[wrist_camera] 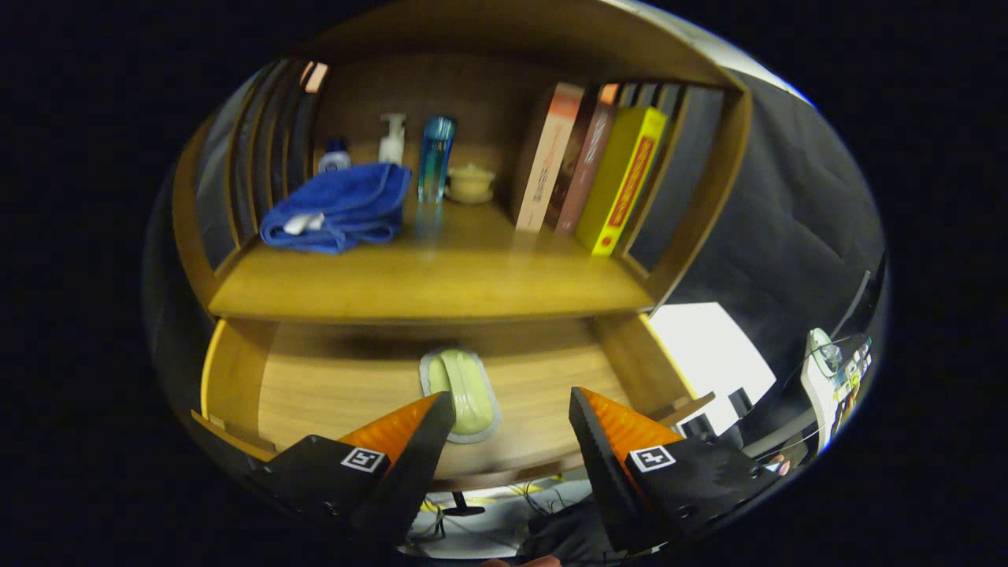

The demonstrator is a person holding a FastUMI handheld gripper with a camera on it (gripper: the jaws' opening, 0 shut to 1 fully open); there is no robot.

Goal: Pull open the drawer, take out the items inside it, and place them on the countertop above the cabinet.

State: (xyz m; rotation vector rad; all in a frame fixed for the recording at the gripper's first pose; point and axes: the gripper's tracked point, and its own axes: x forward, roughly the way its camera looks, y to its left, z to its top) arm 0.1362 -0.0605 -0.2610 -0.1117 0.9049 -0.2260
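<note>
The drawer [331, 386] stands pulled open beneath the bench [425, 283], its wooden floor bare but for one item: a pale green oblong case [465, 394] with a grey rim, lying lengthwise near the middle of the drawer floor. On the bench above, from left to right, sit a folded blue towel [342, 206], a small white-capped bottle [334, 156] behind it, a white pump bottle [391, 139], a tall blue bottle [435, 157], a small cream lidded jar [471, 183], and then a row of upright books [598, 169] leaning slightly, the nearest one yellow. Slatted wooden side panels close in the bench on both sides. To the right of the cabinet hangs dark quilted cloth, with a bright white panel [709, 354] low beside it and some cluttered equipment farther right. The hand-held gripper [512, 405] hovers over the front of the drawer with its fingers spread wide apart, holding nothing; the case lies just ahead of the left finger and partly between the two tips, and whether that finger touches it cannot be told.
</note>
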